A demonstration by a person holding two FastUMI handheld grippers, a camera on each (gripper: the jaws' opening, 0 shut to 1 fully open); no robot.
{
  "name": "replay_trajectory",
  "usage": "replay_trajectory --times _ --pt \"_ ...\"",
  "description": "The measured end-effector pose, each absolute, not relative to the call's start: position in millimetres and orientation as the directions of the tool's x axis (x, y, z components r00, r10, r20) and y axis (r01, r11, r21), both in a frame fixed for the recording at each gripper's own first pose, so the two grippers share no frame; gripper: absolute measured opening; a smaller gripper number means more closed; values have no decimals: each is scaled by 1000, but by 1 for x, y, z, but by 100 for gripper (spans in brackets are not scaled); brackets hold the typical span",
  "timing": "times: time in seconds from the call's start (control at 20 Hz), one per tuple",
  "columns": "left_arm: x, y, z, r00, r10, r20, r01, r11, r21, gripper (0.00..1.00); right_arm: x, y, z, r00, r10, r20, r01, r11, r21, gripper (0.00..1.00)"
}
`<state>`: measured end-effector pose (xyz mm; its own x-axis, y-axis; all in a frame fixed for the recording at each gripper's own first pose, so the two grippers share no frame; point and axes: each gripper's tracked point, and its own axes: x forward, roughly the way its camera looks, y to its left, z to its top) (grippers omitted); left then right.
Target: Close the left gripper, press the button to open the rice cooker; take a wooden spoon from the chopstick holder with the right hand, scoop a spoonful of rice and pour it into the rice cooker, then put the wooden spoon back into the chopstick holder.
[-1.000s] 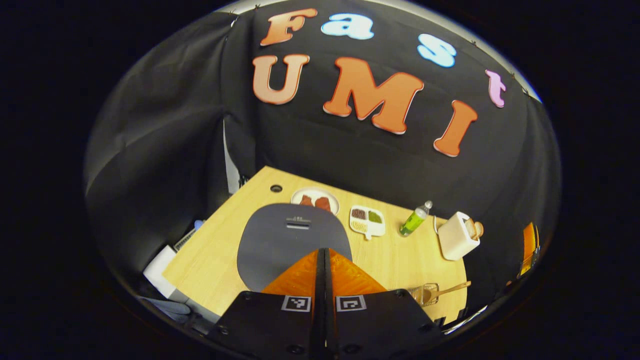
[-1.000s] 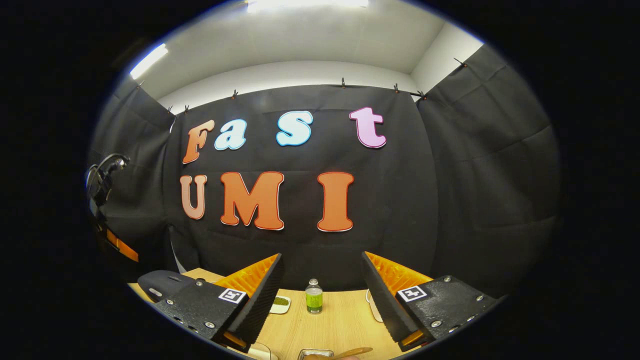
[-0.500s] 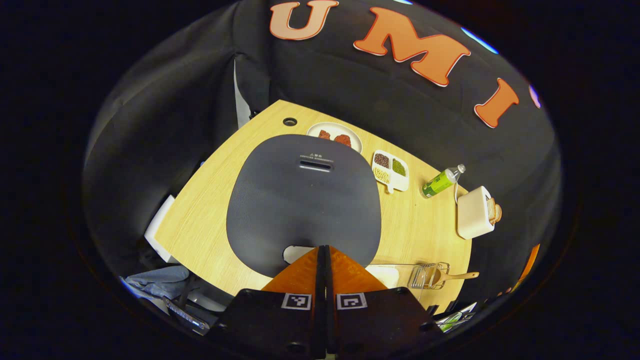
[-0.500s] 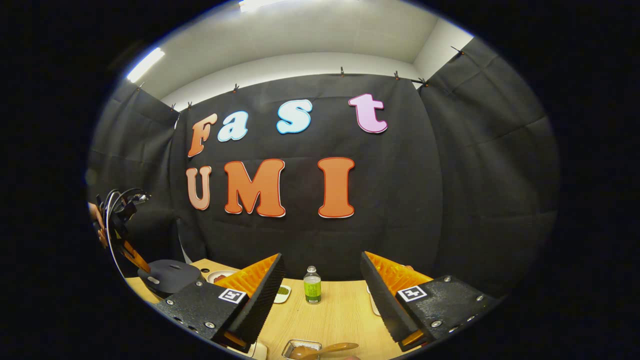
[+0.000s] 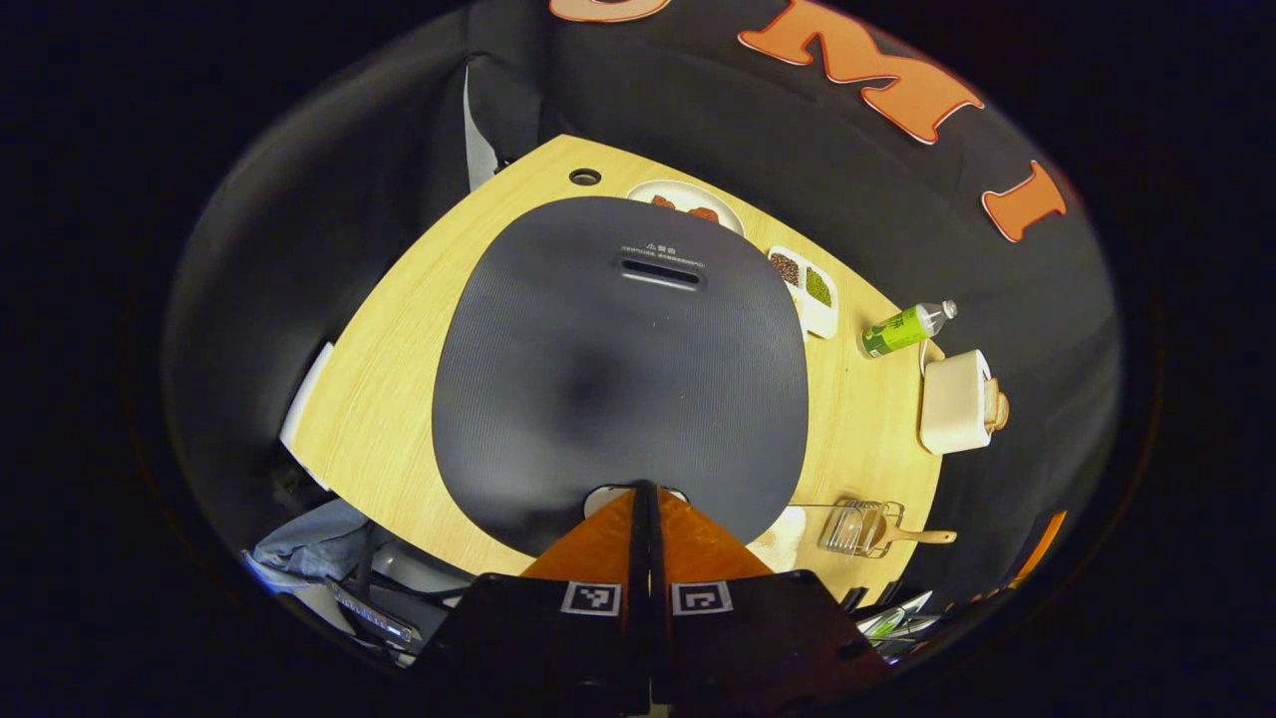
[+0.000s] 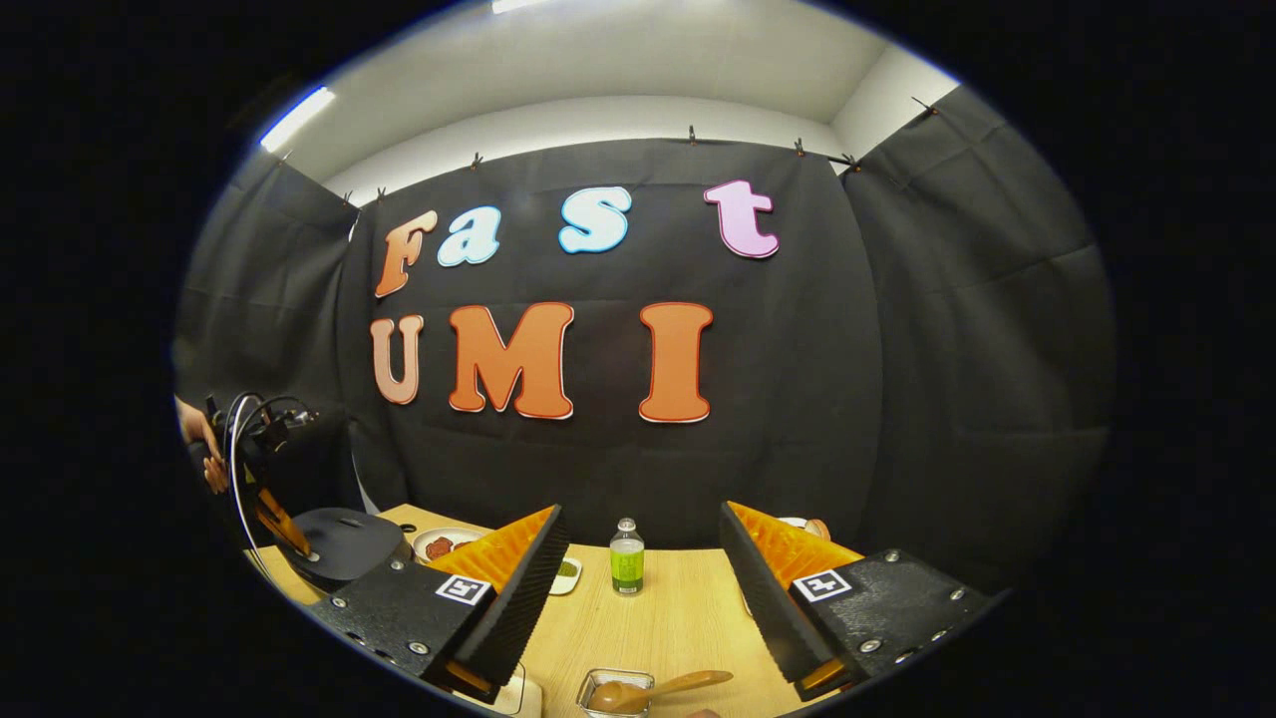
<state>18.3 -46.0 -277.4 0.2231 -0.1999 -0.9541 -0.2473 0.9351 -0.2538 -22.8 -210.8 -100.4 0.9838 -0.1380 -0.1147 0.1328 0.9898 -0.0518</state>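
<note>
Rice cooker [image 5: 618, 369] right below in the left gripper view, big dark lid down flat, not open yet. Left gripper [image 5: 643, 491] with both fingers pressed tight together, nothing between them. Tip sitting just over a small pale patch at the near edge of the lid, likely the button [image 5: 598, 496]. Hard to say if touching it or only very close. So: closing the fingers looks done, pressing about to happen or just starting, lid not popped.

Off to the side on the wooden surface [image 5: 399, 349], near its edge: chopstick holder [image 5: 855, 529] with the wooden spoon [image 5: 912, 537] resting in it, handle poking out. Between holder and cooker, something pale, half hidden by the lid, maybe the rice, too hard to tell. Farther back: a plate [image 5: 688, 189], a little tray with split parts [image 5: 812, 299], a green bottle [image 5: 902, 329], a white toaster [image 5: 952, 404].

Now the right gripper view. Right gripper [image 6: 640, 514] up above the surface, fingers wide apart, holding nothing. Spoon and holder low down at the bottom edge, partly cut off, well below the fingers, not touched. Far to the side, a hand [image 6: 199, 449] holding the other gripper down at the dark lid. Contact with the button blocked from here as well.

Left to do, by the look of it: open the lid, grab the spoon, scoop rice, tip it into the pot, put the spoon back. Inside of the cooker not seen at all.
</note>
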Motion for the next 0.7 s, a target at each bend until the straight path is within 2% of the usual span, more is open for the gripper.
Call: replay_trajectory --times 0.05,0.15,0.2,0.25,0.3,0.35,0.5,0.6,0.65,0.7 --pt "18 -46 -277 213 -209 -955 -245 934 -259 5 -23 -207 -103 982 -142 -122 136 989 -52 94" --pt "15 -47 -283 182 -216 -959 -258 931 -258 5 -23 -202 -109 979 -156 -130 150 987 -53 94" --pt "23 -44 -281 208 -209 -955 -256 931 -260 5 -22 -199 -112 977 -163 -135 157 986 -54 94" --pt "18 -45 -282 190 -214 -958 -243 935 -257 0 -22 -200 -118 974 -178 -141 172 984 -55 94" --pt "19 -45 -280 205 -210 -956 -228 940 -255 5 -23 -201 -122 970 -193 -150 187 981 -51 95" --pt "15 -49 -280 220 -210 -953 -205 945 -255 5 -23 -201 -128 965 -206 -163 201 979 -47 95" --pt "16 -47 -272 301 -159 -940 -168 962 -216 5 -26 -208 -146 949 -240 -206 233 971 -57 95" --pt "21 -44 -254 388 -105 -916 -138 976 -170 5 -28 -214 -160 932 -264 -248 256 965 -65 95" --pt "25 -42 -242 436 -80 -897 -118 982 -145 0 -28 -217 -166 925 -270 -266 262 963 -64 95" --pt "30 -42 -228 480 -61 -875 -99 987 -123 5 -29 -219 -169 920 -277 -278 270 961 -63 95"
